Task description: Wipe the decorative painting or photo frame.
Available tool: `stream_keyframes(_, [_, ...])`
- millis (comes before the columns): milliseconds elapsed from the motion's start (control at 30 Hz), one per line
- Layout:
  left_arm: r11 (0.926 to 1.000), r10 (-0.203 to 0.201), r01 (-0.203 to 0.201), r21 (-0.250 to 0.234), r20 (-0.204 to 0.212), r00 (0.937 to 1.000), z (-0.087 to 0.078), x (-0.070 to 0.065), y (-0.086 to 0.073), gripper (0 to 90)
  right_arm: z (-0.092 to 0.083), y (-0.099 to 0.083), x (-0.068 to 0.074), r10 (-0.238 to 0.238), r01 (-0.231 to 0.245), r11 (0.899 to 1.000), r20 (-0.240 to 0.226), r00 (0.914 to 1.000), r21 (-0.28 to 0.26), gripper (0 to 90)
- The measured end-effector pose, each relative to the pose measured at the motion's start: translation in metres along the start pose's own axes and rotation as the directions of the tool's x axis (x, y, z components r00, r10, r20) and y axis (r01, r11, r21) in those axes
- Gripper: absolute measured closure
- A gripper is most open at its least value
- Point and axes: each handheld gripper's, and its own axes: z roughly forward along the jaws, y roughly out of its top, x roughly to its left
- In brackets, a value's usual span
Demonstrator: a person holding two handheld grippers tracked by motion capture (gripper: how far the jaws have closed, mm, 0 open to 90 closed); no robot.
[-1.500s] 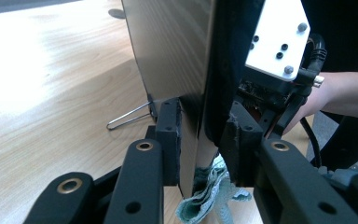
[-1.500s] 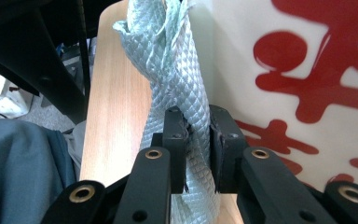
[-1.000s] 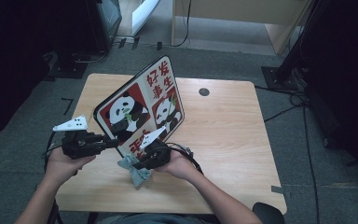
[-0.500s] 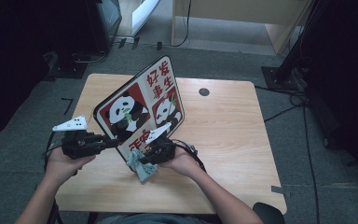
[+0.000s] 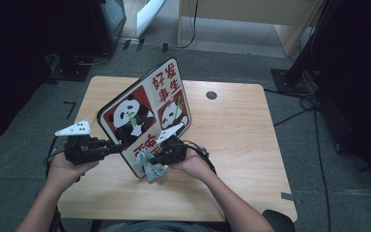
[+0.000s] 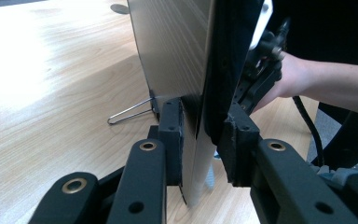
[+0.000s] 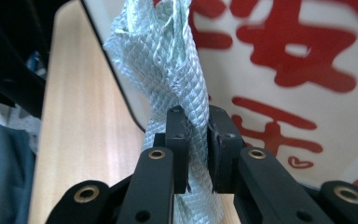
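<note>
wood table (image 5: 251, 145): just the base here, the sign's wire stand rests on it
panda sign (image 5: 147, 113): propped upright near the front edge so its printed face can be wiped
left gripper (image 6: 200, 135): clamped on the sign's edge, steadying it (a brace, I guess)
right gripper (image 7: 196, 140): jaws pinched tight on the cloth
pale green cloth (image 7: 168, 60): bunched against the sign's lower face

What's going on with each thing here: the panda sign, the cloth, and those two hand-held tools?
Panda sign: upright on the table, tilted, gripped at its left edge.
Wire stand: folded out behind the sign, on the table.
Cloth: bunched, pinched, pressed against the sign's front.
Left tool: clamped on the sign's edge.
Right tool: shut on the cloth.
Table: wooden, bare at the right.
</note>
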Motion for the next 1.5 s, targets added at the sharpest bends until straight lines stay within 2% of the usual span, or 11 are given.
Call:
stream_keyframes(233, [1.0, 0.001, -0.001, -0.007, 0.001, 1.0, 0.0, 0.0, 0.0, 72.3, -0.02, 0.006, 0.0, -0.003, 0.002, 0.997, -0.013, 0.9999, -0.075, 82.3])
stream_keyframes(400, [0.9999, 0.004, -0.004, -0.01, 0.0, 1.0, 0.001, 0.0, -0.001, 72.2, -0.032, 0.012, 0.0, 0.014, -0.016, 0.995, -0.022, 0.9997, -0.098, 82.4])
stream_keyframes(567, [0.9999, 0.005, -0.005, -0.015, 0.001, 1.0, 0.001, 0.0, -0.001, 72.1, -0.045, 0.018, 0.0, 0.011, -0.016, 0.989, -0.034, 0.9994, -0.148, 82.4])
stream_keyframes(800, [0.9999, 0.007, -0.007, -0.015, -0.001, 1.0, 0.001, 0.0, -0.001, 72.0, -0.064, 0.031, 0.001, -0.006, 0.003, 0.981, -0.013, 0.9999, -0.196, 82.3])
stream_keyframes(967, [0.9998, 0.01, -0.01, -0.016, -0.005, 0.9999, 0.001, 0.0, -0.001, 72.0, -0.077, 0.044, 0.004, -0.023, 0.018, 0.972, -0.019, 0.9995, -0.235, 82.3])
stream_keyframes(1167, [0.9998, 0.007, -0.008, -0.019, -0.007, 0.9999, 0.001, -0.001, -0.001, 72.0, -0.098, 0.07, 0.016, -0.078, 0.075, 0.962, -0.002, 0.997, -0.264, 82.2])
stream_keyframes(1400, [0.9997, 0.01, -0.01, -0.021, -0.007, 0.9999, 0.001, -0.001, -0.002, 72.0, -0.116, 0.115, 0.027, -0.123, 0.117, 0.952, -0.005, 0.9923, -0.282, 82.2])
stream_keyframes(1500, [0.9997, 0.009, -0.009, -0.021, -0.006, 0.9999, 0.001, -0.001, -0.002, 71.9, -0.122, 0.136, 0.033, -0.137, 0.132, 0.951, 0.002, 0.9906, -0.278, 82.2])
